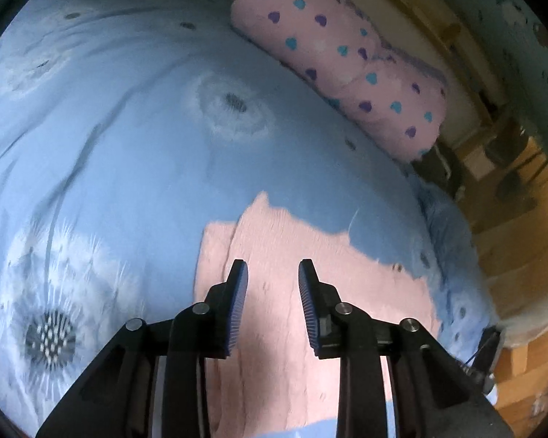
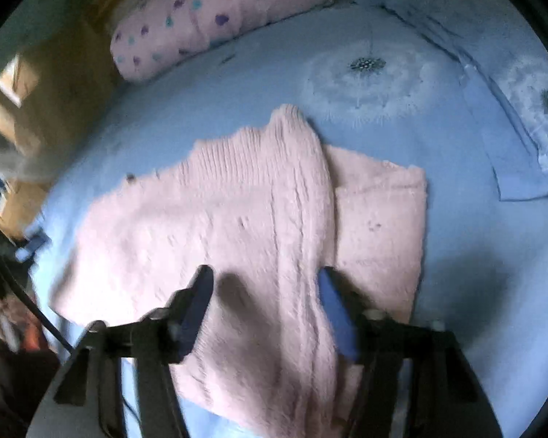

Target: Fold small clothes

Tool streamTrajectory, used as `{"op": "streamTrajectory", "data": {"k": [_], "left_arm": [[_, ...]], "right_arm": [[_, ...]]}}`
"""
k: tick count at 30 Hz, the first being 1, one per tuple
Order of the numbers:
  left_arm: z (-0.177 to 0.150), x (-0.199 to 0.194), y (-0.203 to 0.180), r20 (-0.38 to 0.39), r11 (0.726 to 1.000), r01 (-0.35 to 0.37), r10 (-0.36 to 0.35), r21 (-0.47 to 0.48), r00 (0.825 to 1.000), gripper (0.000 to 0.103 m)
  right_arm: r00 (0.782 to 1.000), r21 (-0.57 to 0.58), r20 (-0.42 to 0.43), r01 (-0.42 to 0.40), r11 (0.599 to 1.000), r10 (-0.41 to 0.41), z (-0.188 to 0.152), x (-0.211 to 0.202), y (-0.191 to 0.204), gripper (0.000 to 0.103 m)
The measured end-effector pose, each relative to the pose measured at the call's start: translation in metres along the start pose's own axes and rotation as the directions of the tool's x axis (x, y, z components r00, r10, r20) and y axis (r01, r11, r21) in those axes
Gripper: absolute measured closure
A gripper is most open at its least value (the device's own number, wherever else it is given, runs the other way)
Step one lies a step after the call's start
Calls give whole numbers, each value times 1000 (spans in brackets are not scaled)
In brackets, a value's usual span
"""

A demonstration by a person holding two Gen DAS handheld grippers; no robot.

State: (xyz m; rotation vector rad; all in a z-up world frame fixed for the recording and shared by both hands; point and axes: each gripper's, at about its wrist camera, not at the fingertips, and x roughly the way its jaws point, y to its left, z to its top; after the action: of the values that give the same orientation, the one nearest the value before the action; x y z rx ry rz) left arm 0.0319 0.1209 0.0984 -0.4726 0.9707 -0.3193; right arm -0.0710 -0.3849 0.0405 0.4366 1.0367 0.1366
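Two grippers hover over one pink ribbed-knit small garment [image 2: 237,219] lying partly folded on the bed's light-blue dandelion-print sheet [image 1: 128,146], a flap doubled over along a ridge that runs away from the cameras. Left gripper [image 1: 273,273]: jaws apart with a gap, nothing between them, knit directly below and ahead. Right gripper [image 2: 266,277]: jaws apart and straddling that ridge, apparently not pinching it though blur leaves doubt; it looks the nearer one, so I'd expect it to take the next fold.

Both wrist views look steeply down, close, perhaps overlapping on the pink sweater [image 1: 292,255].
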Motion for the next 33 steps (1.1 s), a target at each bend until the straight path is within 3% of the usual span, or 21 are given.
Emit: {"op": "streamTrajectory", "data": {"k": [2,3,5,7,8,9,10,11,12,13,14,16,18,22,25,27,29,32,33], "left_arm": [[-12,-2,-3,21,994,-94,93,51,995,95],[-15,-1,-5,34,987,-135,132,90,991,95],[-22,0,-14,51,966,-177,171,188,984,95],[-27,0,-15,47,957,-187,181,220,982,95],[-29,-1,-14,39,958,-187,183,218,982,95],[-32,-2,-11,30,965,-174,171,198,985,95],[-33,-5,-7,29,973,-157,154,170,988,92],[-35,-7,-4,34,980,-138,134,144,990,81],[-36,-10,0,40,987,-120,116,110,992,72],[-36,-12,4,45,992,-105,101,74,994,56],[-36,-14,7,52,995,-85,83,45,995,50],[-39,-21,19,68,999,-11,15,-52,998,49],[-48,-24,34,62,985,41,-31,-167,998,49],[-62,-20,57,6,959,10,-8,-283,1000,49],[-65,-10,61,-57,961,5,-21,-275,998,49],[-69,-4,60,-86,961,19,-45,-277,995,49],[-75,-2,63,-73,939,71,-101,-335,992,47],[-77,0,62,-63,928,99,-130,-360,989,45],[-76,3,62,-64,914,144,-181,-380,981,45]], "right_arm": [[998,64,-8,-69,996,70,2,-6,-11,98],[997,90,13,-73,993,72,1,-14,-18,98],[999,116,29,-29,993,26,-1,-23,-28,99],[999,176,43,-4,984,-4,-4,-28,-38,98],[997,191,38,55,980,-63,-6,-28,-41,92],[988,208,9,146,967,-151,-8,-27,-42,68],[984,225,-25,179,958,-178,-10,-25,-44,48],[987,243,-35,164,956,-160,-13,-24,-45,21],[993,284,-7,113,952,-116,-18,-28,-48,20],[995,323,8,90,942,-97,-20,-31,-51,20],[997,364,19,67,929,-79,-23,-32,-55,20],[997,483,69,-14,876,-22,-34,-38,-68,18],[996,563,91,-58,824,8,-47,-41,-75,14],[998,414,40,30,910,-51,-56,-34,-53,8],[988,311,36,134,941,-153,-64,-27,-31,7],[984,254,27,163,953,-175,-65,-22,-16,5],[987,234,39,140,962,-153,-65,-21,-12,5],[993,281,113,11,960,-45,-66,-22,-25,8],[992,293,128,-22,956,-16,-65,-20,-28,11]]}}
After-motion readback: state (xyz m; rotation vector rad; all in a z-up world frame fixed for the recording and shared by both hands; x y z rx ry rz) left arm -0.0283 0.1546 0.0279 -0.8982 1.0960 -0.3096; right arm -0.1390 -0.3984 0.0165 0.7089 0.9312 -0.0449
